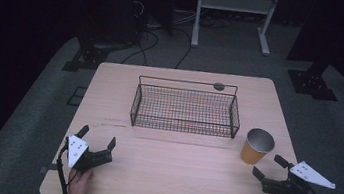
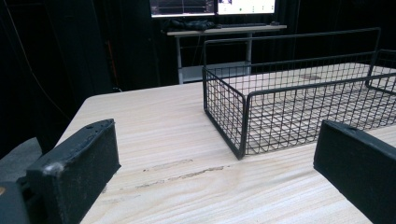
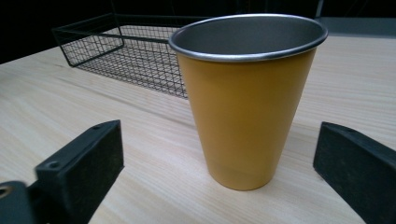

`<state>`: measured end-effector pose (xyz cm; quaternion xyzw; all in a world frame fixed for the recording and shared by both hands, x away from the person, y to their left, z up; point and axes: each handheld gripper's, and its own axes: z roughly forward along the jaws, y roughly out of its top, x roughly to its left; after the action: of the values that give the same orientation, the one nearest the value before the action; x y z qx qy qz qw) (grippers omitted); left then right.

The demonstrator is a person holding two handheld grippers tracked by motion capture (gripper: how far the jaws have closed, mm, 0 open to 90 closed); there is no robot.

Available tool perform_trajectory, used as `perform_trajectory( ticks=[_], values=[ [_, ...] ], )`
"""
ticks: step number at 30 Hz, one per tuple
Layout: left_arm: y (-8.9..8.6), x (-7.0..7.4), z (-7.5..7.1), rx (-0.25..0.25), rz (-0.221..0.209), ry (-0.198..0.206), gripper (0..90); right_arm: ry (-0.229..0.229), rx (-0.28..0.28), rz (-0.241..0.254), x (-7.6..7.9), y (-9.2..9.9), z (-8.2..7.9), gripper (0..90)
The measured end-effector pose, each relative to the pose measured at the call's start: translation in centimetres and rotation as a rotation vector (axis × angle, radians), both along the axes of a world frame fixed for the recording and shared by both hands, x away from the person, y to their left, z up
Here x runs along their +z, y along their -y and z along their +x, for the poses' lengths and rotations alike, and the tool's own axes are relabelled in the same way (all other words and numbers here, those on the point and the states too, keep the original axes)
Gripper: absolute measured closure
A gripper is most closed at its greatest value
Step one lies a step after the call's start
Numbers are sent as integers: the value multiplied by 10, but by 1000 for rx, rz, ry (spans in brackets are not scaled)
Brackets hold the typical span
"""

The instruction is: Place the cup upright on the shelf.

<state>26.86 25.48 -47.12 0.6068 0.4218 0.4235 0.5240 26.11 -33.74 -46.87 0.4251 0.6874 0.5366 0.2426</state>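
Right, the cup (image 1: 257, 146) stands upright on the table (image 1: 175, 173), mouth up, just right of the basket (image 1: 184, 110). Right gripper (image 1: 269, 167) faces it, jaws wide apart, cup near but untouched. Left gripper (image 1: 98, 136) gapes too, well away.

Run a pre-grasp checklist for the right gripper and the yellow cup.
1. Right gripper open: ok, jaws spread wide.
2. Yellow cup lined up between its jaws: ok, it stands ahead of them, untouched.
3. Cup upright on the table: ok.
4. Cup empty: ok, bare metal inside.
5. Wire basket clear of the cup: ok, apart from it.
6. Left gripper out of the way: ok, open at the far side.
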Motion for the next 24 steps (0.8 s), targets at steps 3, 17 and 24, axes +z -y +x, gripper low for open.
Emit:
perform_trajectory(
  ticks=[3,17,24],
  values=[
    [0,0,0,0,0,0,0,1,-18,-1,0,-1,3,8],
    [0,0,0,-1,-2,0,0,-22,-64,-8,6,0,25,8],
    [0,0,0,-1,-2,0,0,-19,-64,-41,10,-7,36,8]
  ],
)
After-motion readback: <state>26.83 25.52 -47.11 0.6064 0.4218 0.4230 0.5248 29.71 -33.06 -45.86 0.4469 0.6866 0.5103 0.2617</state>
